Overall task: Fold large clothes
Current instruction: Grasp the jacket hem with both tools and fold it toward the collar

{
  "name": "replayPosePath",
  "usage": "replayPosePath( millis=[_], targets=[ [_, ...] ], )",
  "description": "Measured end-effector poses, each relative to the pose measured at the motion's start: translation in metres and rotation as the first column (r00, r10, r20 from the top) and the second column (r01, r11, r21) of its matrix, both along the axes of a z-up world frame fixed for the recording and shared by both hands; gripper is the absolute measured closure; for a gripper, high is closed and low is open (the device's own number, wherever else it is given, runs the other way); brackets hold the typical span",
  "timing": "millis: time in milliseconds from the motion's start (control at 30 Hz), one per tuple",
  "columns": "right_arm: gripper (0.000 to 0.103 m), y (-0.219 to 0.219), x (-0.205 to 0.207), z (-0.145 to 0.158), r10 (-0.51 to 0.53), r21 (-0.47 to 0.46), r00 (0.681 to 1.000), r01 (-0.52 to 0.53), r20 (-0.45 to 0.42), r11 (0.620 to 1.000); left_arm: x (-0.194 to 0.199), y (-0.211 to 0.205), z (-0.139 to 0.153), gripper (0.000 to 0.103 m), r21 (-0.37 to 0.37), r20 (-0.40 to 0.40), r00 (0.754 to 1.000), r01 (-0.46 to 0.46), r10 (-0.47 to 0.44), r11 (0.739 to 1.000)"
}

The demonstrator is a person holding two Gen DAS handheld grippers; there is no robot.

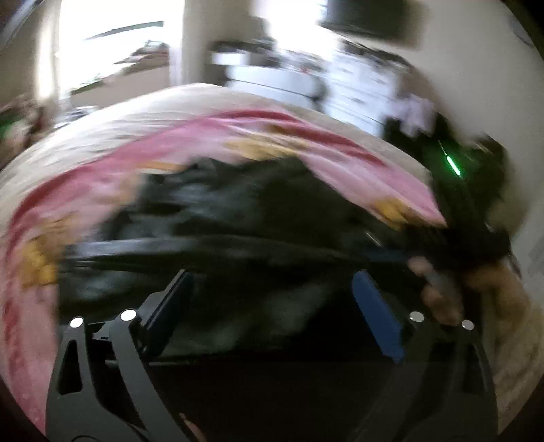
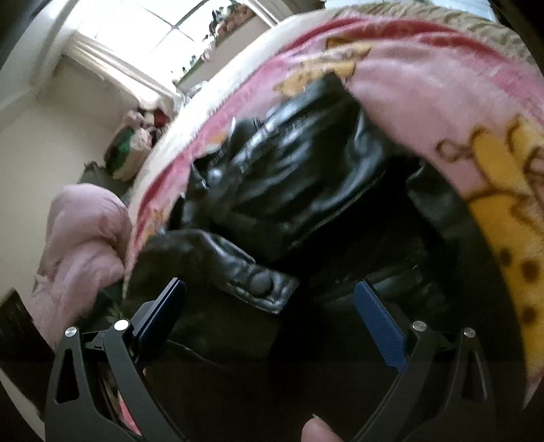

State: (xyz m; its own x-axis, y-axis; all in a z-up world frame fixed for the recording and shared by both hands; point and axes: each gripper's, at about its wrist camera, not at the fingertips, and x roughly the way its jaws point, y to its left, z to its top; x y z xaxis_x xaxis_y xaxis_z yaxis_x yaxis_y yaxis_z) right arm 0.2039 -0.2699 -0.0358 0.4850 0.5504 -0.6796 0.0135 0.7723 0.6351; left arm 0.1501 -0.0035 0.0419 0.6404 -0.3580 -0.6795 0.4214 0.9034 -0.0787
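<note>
A black leather jacket [image 2: 292,176] lies crumpled on a pink and yellow blanket [image 2: 425,95] on a bed. In the right wrist view a cuff with a snap button [image 2: 261,282] lies just ahead of my right gripper [image 2: 272,289], which is open with the jacket between its blue pads. In the blurred left wrist view the jacket [image 1: 255,204] spreads ahead of my left gripper [image 1: 272,282], which is open above the dark fabric. The right gripper [image 1: 476,210] and the hand holding it show at the right of the left wrist view.
The bed [image 1: 170,105] has a beige cover under the blanket. A pink bundle of cloth [image 2: 78,244] hangs off the bed's edge at left. Bright windows [image 2: 136,30], white drawers [image 1: 357,88] and bags [image 2: 132,149] on the floor stand beyond the bed.
</note>
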Motion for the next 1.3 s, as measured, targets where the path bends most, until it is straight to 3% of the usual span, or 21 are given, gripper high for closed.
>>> replayPosePath(
  millis=[100, 133, 167, 233, 267, 333, 400, 533, 667, 767, 900, 1033, 1133, 1300],
  targets=[
    [0.005, 0.012, 0.003, -0.015, 0.023, 0.009, 0.999, -0.023, -0.04, 1.0, 0.022, 0.055, 0.008, 0.012, -0.053, -0.019, 0.981, -0.193, 0.192, 0.98],
    [0.011, 0.014, 0.003, -0.017, 0.017, -0.001, 0.999, -0.017, -0.04, 1.0, 0.026, 0.071, 0.009, 0.012, -0.073, -0.029, 0.97, -0.241, 0.24, 0.968],
    [0.041, 0.02, 0.002, -0.015, 0.029, -0.017, 1.0, -0.03, -0.009, 0.999, 0.03, 0.086, 0.01, 0.012, -0.096, -0.038, 0.958, -0.286, 0.283, 0.954],
    [0.056, 0.027, 0.003, -0.011, 0.04, -0.042, 0.999, -0.04, 0.005, 0.998, 0.036, 0.118, 0.011, 0.012, -0.141, -0.059, 0.925, -0.381, 0.377, 0.914],
    [0.071, 0.032, 0.001, -0.004, 0.046, -0.058, 0.998, -0.044, 0.041, 0.997, 0.037, 0.134, 0.011, 0.012, -0.169, -0.069, 0.906, -0.422, 0.417, 0.89],
    [0.089, 0.041, -0.003, 0.012, 0.08, -0.056, 0.988, -0.073, 0.131, 0.996, 0.035, 0.152, 0.012, 0.012, -0.199, -0.082, 0.88, -0.475, 0.469, 0.857],
    [0.091, 0.055, -0.007, 0.038, 0.122, -0.122, 0.967, -0.096, 0.223, 0.988, 0.035, 0.168, 0.008, 0.012, -0.25, -0.111, 0.861, -0.508, 0.497, 0.824],
    [0.092, 0.08, -0.004, 0.1, 0.235, -0.307, 0.884, -0.111, 0.403, 0.945, 0.038, 0.185, -0.007, 0.012, -0.316, -0.174, 0.829, -0.558, 0.532, 0.767],
    [0.092, 0.091, 0.005, 0.15, 0.351, -0.445, 0.789, -0.11, 0.505, 0.889, 0.044, 0.179, -0.011, 0.012, -0.316, -0.142, 0.83, -0.554, 0.54, 0.77],
    [0.092, 0.085, 0.018, 0.159, 0.409, -0.538, 0.758, -0.092, 0.508, 0.838, 0.05, 0.167, -0.016, 0.015, -0.283, -0.117, 0.843, -0.534, 0.524, 0.796],
    [0.092, 0.075, 0.036, 0.13, 0.437, -0.611, 0.789, -0.1, 0.432, 0.785, 0.059, 0.151, -0.031, 0.046, -0.22, -0.117, 0.862, -0.507, 0.493, 0.834],
    [0.092, 0.071, 0.047, 0.096, 0.417, -0.636, 0.831, -0.102, 0.369, 0.765, 0.067, 0.145, -0.051, 0.081, -0.231, -0.174, 0.881, -0.472, 0.441, 0.851],
    [0.092, 0.066, 0.053, 0.077, 0.393, -0.633, 0.855, -0.103, 0.338, 0.768, 0.072, 0.14, -0.069, 0.091, -0.193, -0.235, 0.875, -0.468, 0.423, 0.862],
    [0.092, 0.064, 0.058, 0.058, 0.375, -0.646, 0.879, -0.107, 0.293, 0.756, 0.075, 0.139, -0.093, 0.091, -0.167, -0.311, 0.855, -0.48, 0.416, 0.861]
  ],
)
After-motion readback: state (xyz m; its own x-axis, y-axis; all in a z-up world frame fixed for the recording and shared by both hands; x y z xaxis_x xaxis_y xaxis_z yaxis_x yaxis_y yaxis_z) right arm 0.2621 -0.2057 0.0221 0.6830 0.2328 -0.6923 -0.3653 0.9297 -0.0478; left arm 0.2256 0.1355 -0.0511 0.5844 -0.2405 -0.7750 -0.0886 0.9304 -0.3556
